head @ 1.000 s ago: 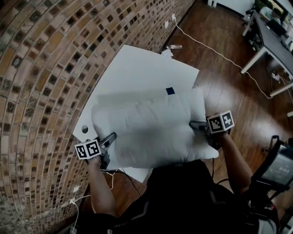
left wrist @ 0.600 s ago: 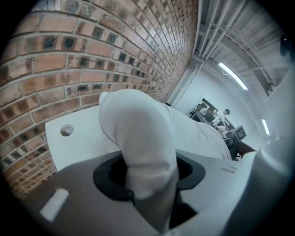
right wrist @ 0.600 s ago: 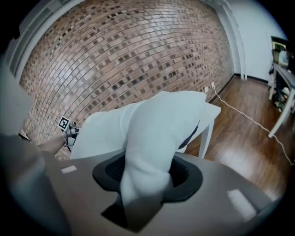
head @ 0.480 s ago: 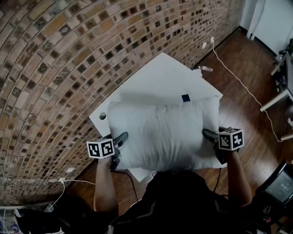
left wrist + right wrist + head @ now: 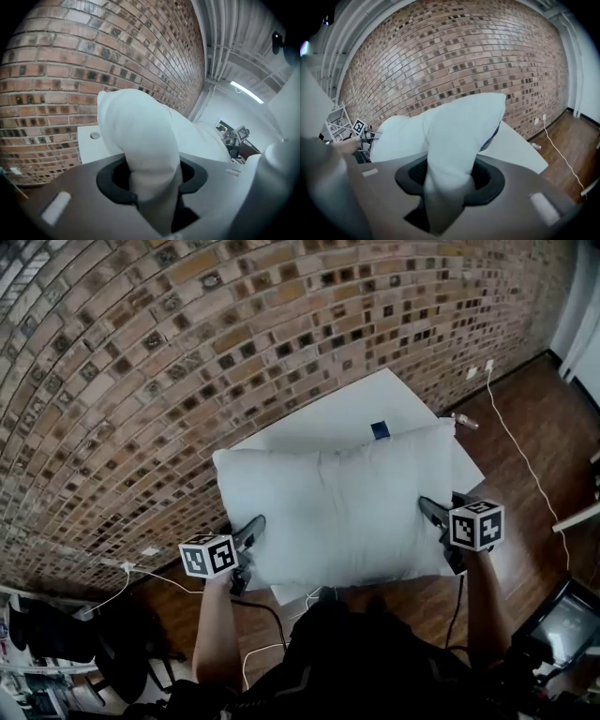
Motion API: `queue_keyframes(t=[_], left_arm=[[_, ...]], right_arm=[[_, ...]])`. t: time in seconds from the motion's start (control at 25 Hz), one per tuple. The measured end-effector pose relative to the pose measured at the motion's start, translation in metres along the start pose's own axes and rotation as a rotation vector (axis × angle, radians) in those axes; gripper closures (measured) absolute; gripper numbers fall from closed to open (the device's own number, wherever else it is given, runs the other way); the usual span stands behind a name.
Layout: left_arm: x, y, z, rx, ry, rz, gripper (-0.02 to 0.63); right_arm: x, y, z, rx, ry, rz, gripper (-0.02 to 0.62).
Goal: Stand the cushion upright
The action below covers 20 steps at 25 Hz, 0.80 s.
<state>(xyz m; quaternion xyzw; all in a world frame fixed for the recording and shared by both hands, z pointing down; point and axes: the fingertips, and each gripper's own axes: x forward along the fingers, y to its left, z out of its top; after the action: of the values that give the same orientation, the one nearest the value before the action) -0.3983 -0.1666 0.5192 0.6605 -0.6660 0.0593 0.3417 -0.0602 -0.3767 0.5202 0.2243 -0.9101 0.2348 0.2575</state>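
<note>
A white cushion (image 5: 337, 507) is held up between both grippers, lifted and tilted over the white table (image 5: 328, 423) by the brick wall. My left gripper (image 5: 251, 538) is shut on the cushion's left edge (image 5: 140, 145), the fabric bunched between its jaws. My right gripper (image 5: 429, 514) is shut on the right edge (image 5: 457, 140) in the same way. Both sets of jaws closed onto the fabric within the last second and have hardly moved since. A small blue tag (image 5: 379, 430) shows at the cushion's far edge.
The brick wall (image 5: 187, 352) runs right behind the table. Cables (image 5: 525, 456) trail over the wooden floor at right and at left below the table. A round hole (image 5: 95, 135) marks the table's near left corner. Dark gear (image 5: 562, 615) stands at the lower right.
Both grippers have risen with the cushion, lifting it from flat on the table to raised and tilted. The head view has swung toward the wall.
</note>
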Motion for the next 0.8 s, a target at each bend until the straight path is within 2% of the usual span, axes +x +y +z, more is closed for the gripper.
queue_keyframes(t=[0.28,0.48,0.8], left_arm=[[-0.049,0.017,0.018,0.001,-0.141,0.13,0.424],[-0.064,0.041,0.034,0.016,-0.198,0.166,0.424],[-0.081,0.088,0.09,0.085,-0.332,0.186,0.433]], right_arm=[[0.034,0.03,0.047,-0.116,-0.028,0.116,0.414],[0.062,0.052,0.078,-0.167,-0.059,0.131,0.414],[0.1,0.092,0.145,-0.241,-0.167,0.115,0.414]])
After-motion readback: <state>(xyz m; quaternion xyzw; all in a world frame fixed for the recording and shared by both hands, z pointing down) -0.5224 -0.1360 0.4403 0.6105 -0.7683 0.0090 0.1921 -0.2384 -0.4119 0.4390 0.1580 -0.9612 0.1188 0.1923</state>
